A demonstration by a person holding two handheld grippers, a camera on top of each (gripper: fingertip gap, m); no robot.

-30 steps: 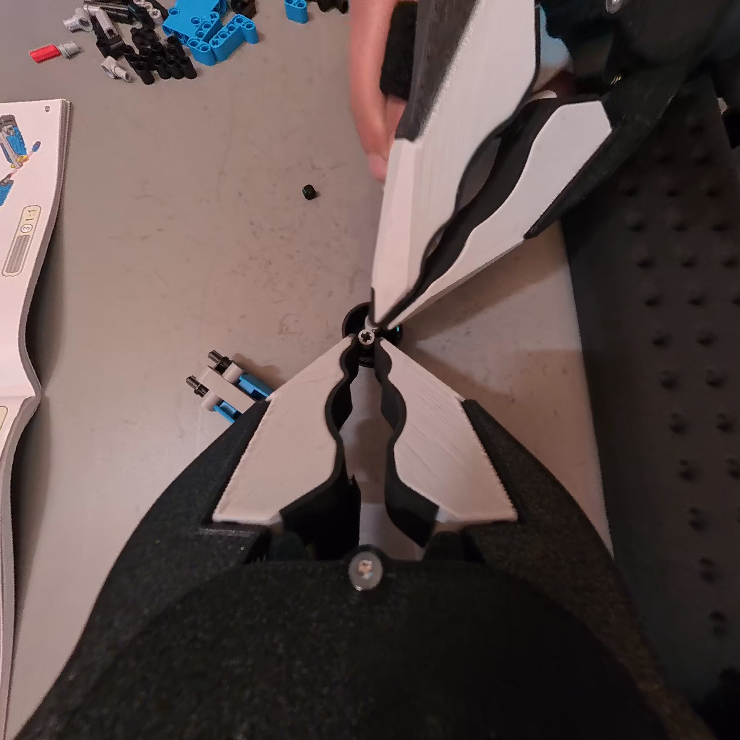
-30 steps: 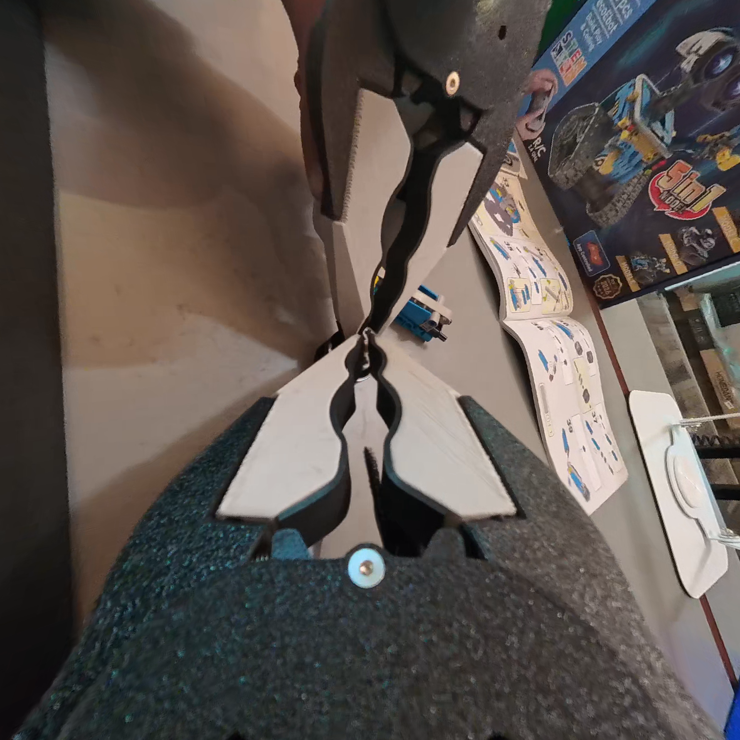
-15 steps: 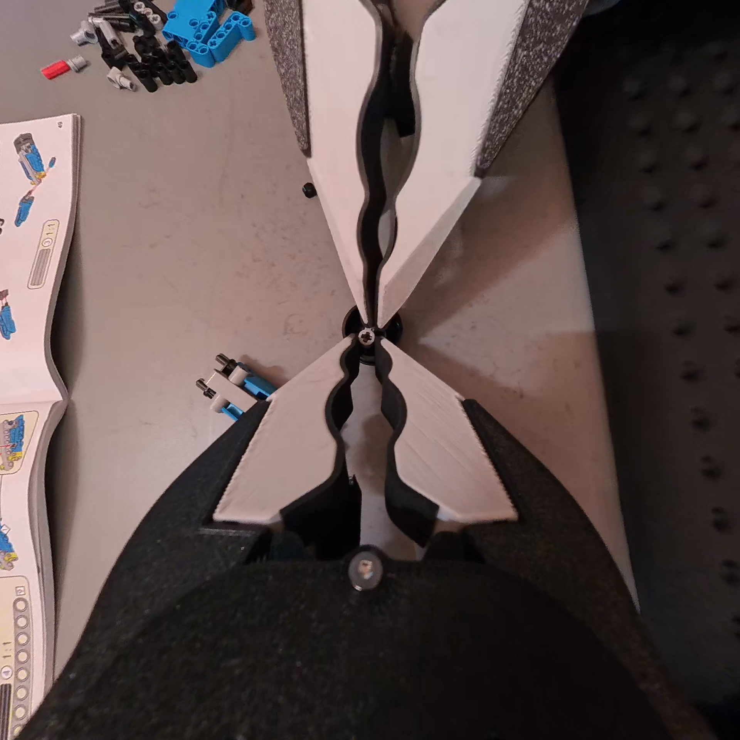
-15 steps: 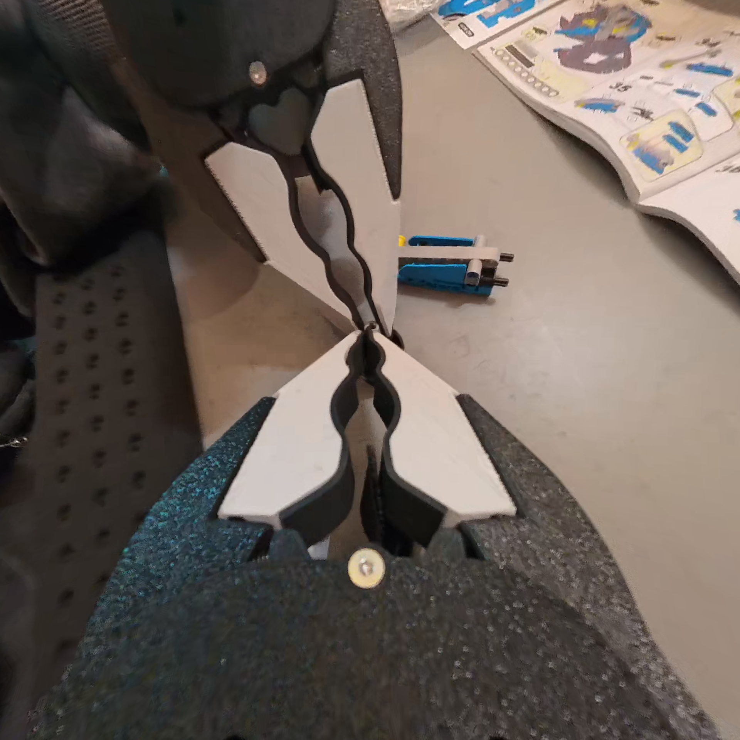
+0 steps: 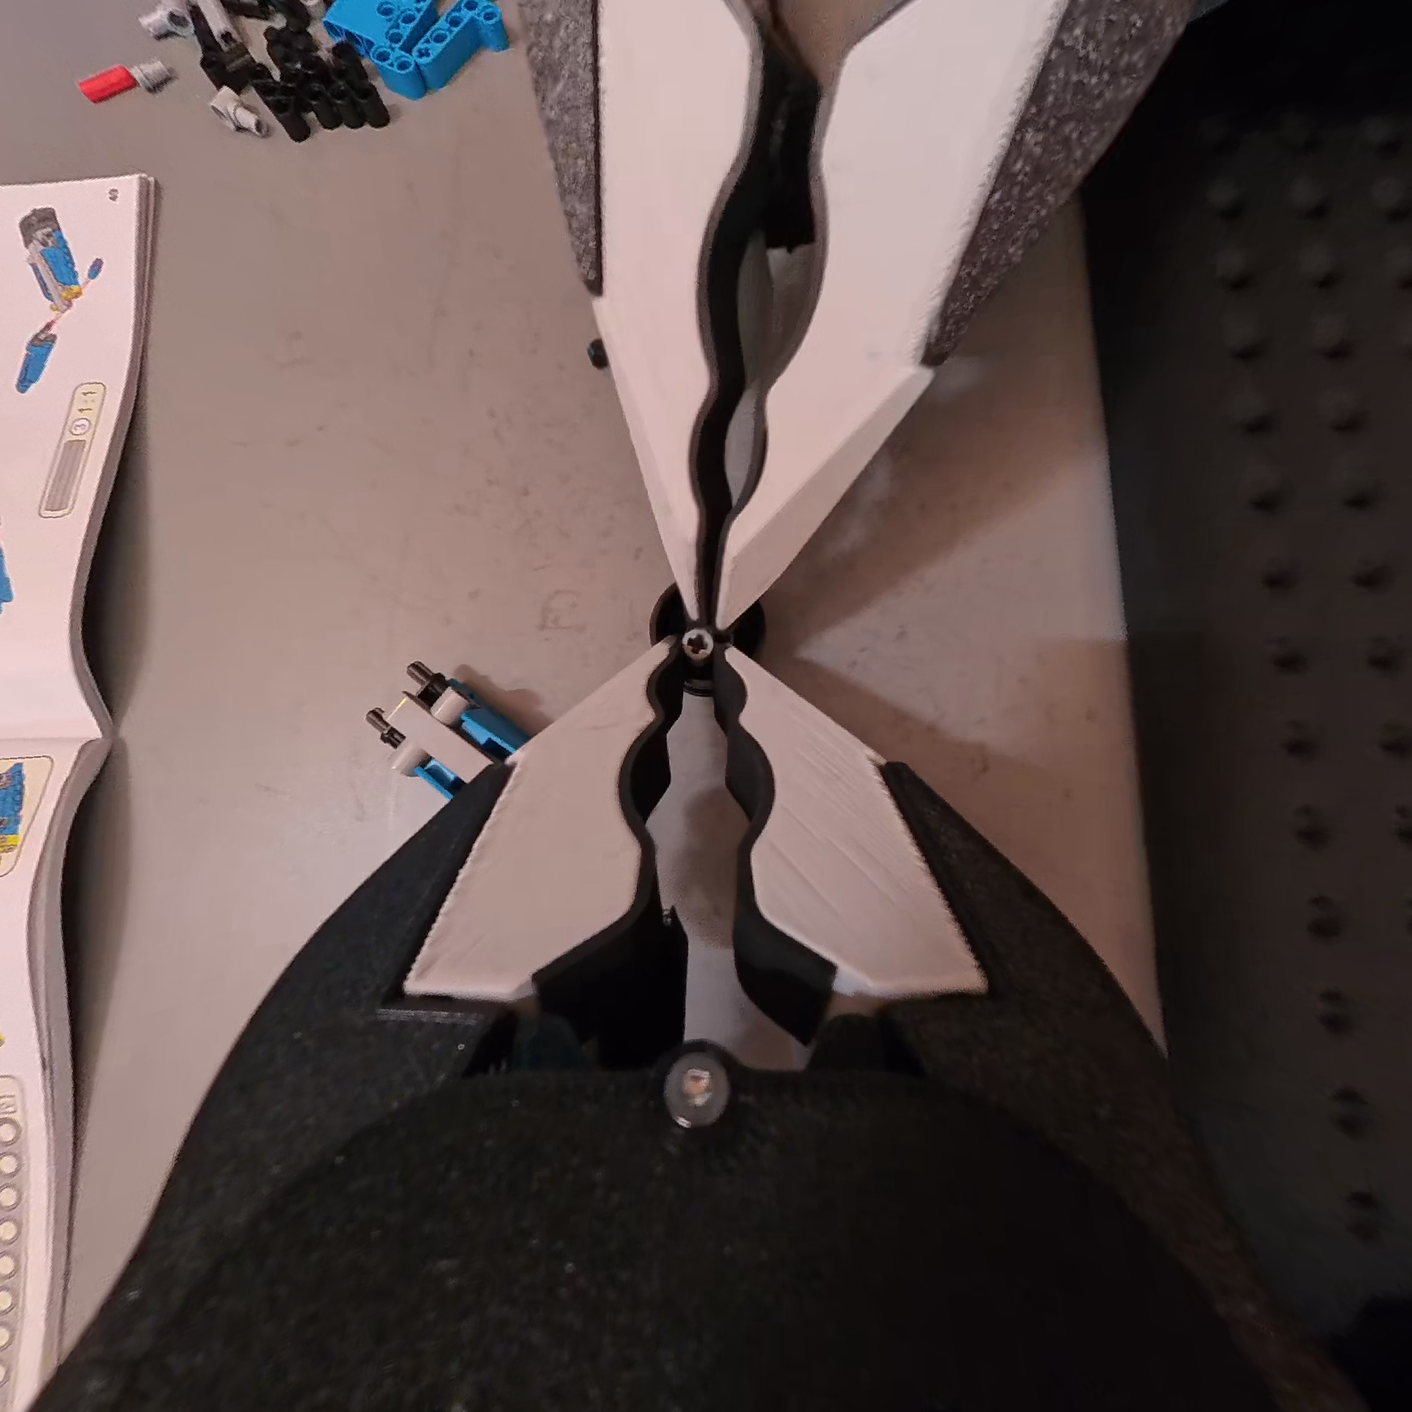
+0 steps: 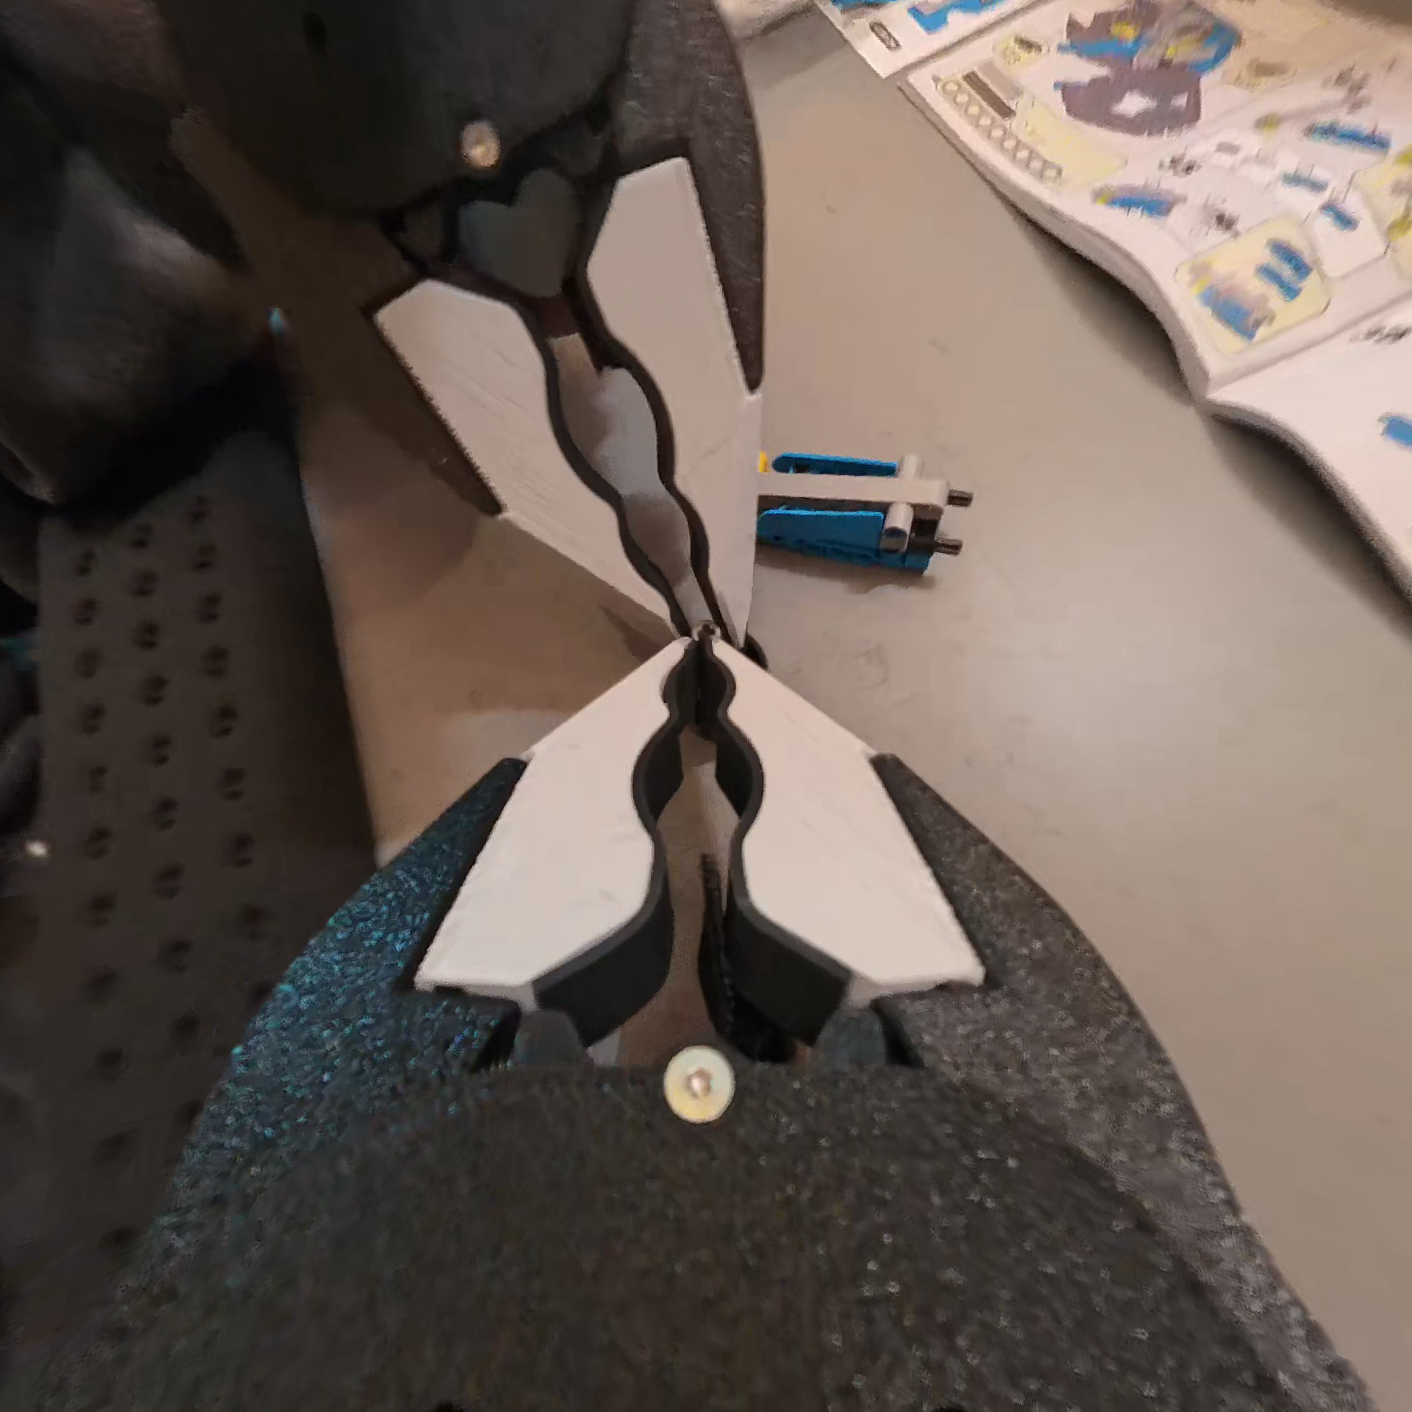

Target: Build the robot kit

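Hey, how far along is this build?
Built: one blue-grey assembly lying on the table. In hand: left gripper and right gripper meet tip to tip, both shut on a small part. Left: loose pieces piled beyond the manual.

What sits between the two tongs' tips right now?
A small grey cross-ended axle piece, pinched tip to tip by left tongs and right tongs; left wrist view shows it.

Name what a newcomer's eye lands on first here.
Two white-fingered tools meet tip to tip mid-table: the left hand-held gripper and right hand-held gripper, both shut on a small black part with a light cross-shaped axle end. Beside them lies a blue and grey brick assembly, with an open instruction booklet farther off.
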